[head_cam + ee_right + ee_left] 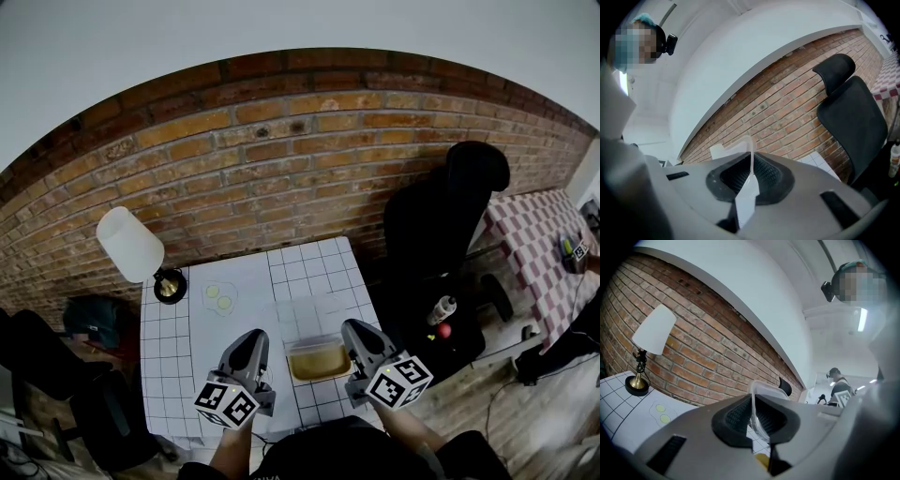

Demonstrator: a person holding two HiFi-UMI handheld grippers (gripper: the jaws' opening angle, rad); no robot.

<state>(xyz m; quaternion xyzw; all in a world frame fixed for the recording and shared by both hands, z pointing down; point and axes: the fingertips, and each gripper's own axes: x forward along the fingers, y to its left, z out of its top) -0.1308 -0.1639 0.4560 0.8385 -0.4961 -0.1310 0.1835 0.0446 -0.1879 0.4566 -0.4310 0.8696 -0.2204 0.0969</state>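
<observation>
Head view: clear container (319, 359) with brownish contents sits at the near edge of the grid table (169, 328), long axis left-right, between the left gripper (257, 339) and right gripper (356, 332), both equally close. Left gripper view: jaws pinch its left wall, rim poking up between the pads. Right gripper view: jaws clamp the right wall edge-on.

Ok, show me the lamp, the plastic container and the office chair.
lamp (129, 244), head view, white shade
plastic container (319, 341), head view, far rim
office chair (433, 220), head view, backrest
</observation>
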